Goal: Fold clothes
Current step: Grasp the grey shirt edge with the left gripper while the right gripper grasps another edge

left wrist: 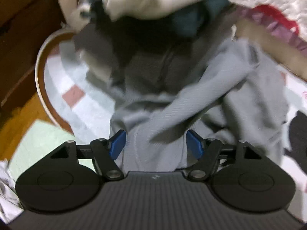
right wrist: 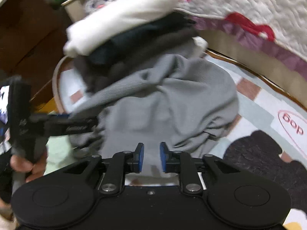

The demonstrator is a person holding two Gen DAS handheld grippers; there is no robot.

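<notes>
Grey ribbed garment lay crumpled on the patterned tabletop, bunched straight ahead of both pairs of jaws, with a stack of folded clothes just beyond it. Left gripper stood wide open with grey cloth spilling between its blue pads. Right gripper sat narrow, slightly parted, gripping nothing, a dark garment off to its right.
</notes>
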